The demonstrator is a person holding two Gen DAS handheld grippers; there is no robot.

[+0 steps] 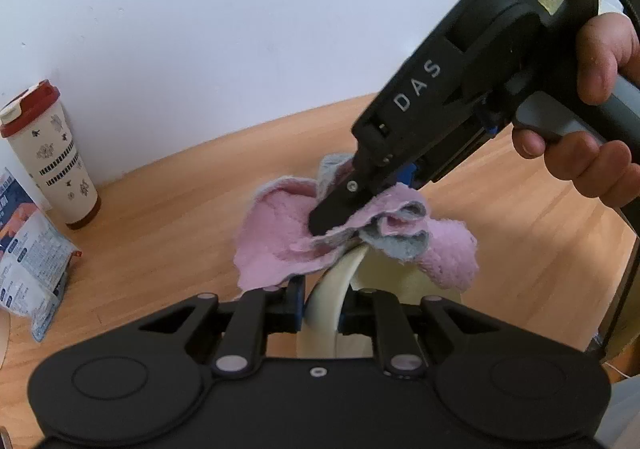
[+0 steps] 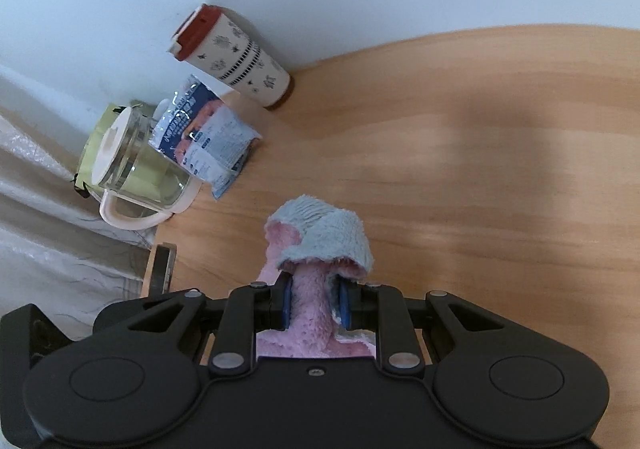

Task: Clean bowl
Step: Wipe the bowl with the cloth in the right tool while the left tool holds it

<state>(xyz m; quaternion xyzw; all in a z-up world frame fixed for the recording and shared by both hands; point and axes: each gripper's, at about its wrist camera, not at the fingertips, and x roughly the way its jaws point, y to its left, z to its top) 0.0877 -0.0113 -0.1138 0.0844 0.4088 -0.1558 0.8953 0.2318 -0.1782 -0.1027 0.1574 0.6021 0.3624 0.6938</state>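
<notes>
A cream bowl (image 1: 336, 289) stands on edge at six o'clock in the left wrist view, its rim pinched between the narrow jaws of the left gripper (image 1: 322, 315), the blue pads pressing on either face of the wall. Just beyond it, toward twelve o'clock, the right gripper (image 1: 332, 225) comes in from two o'clock with a pink-and-grey cloth (image 1: 276, 233) clamped in its closed jaws, the bunched fabric draped over the bowl's upper rim and touching it; a hand (image 1: 600, 105) wraps the grey handle at three o'clock. The right wrist view shows the same grip from behind: the cloth (image 2: 316, 249) squeezed between the blue pads of that gripper (image 2: 314, 307), its loose end flopping forward over the wooden table (image 2: 480, 169). The bowl itself is not visible there. Farther off, at ten o'clock, a snack packet (image 2: 212, 137) leans against a glass jug (image 2: 136, 165), and a patterned travel cup (image 2: 240, 57) with a red lid stands against the white wall at eleven o'clock. The bowl looks rigid, smooth and likely breakable, so a hold across the rim wall, as now, seems the only purchase, and it may slip if the wiping pushes sideways. The cloth appears soft and limp, best taken by a gathered fold so a pad of fabric meets the bowl.
</notes>
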